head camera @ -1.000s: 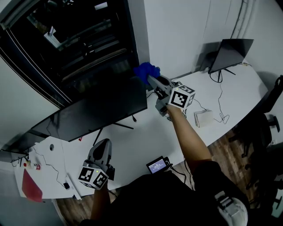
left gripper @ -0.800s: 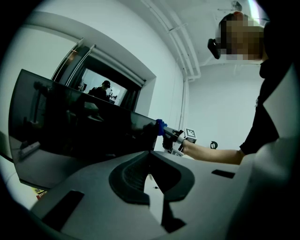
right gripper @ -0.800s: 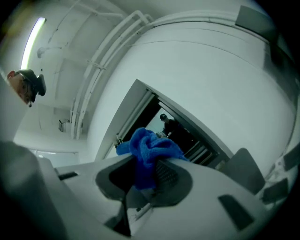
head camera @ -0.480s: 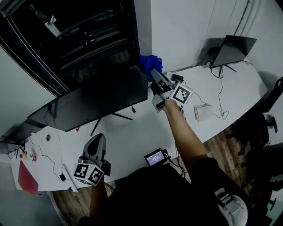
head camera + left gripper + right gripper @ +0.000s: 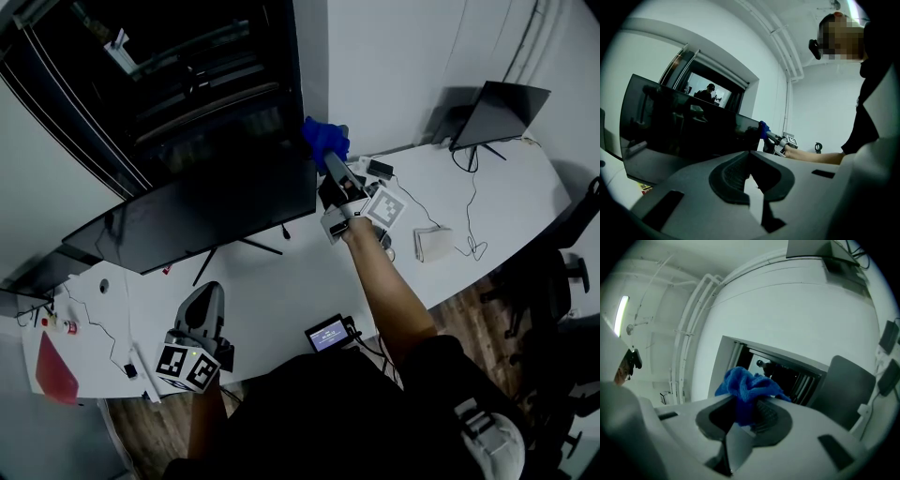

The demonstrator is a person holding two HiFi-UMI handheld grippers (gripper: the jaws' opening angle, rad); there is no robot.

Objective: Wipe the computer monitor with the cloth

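Right gripper view: right claw (image 5: pixel 744 409) clamped on blue cloth (image 5: pixel 747 384), bunch spilling past tips, lower part hidden between pads. Just beyond tips, monitor (image 5: pixel 206 220) upper right corner; cloth-to-screen contact unclear. Left claw (image 5: pixel 750 157) closed, empty, over near desk (image 5: pixel 281 300) edge, monitor ahead.

The cloth (image 5: pixel 325 139) sits at the monitor's (image 5: pixel 206 220) right edge, above the desk (image 5: pixel 281 291).
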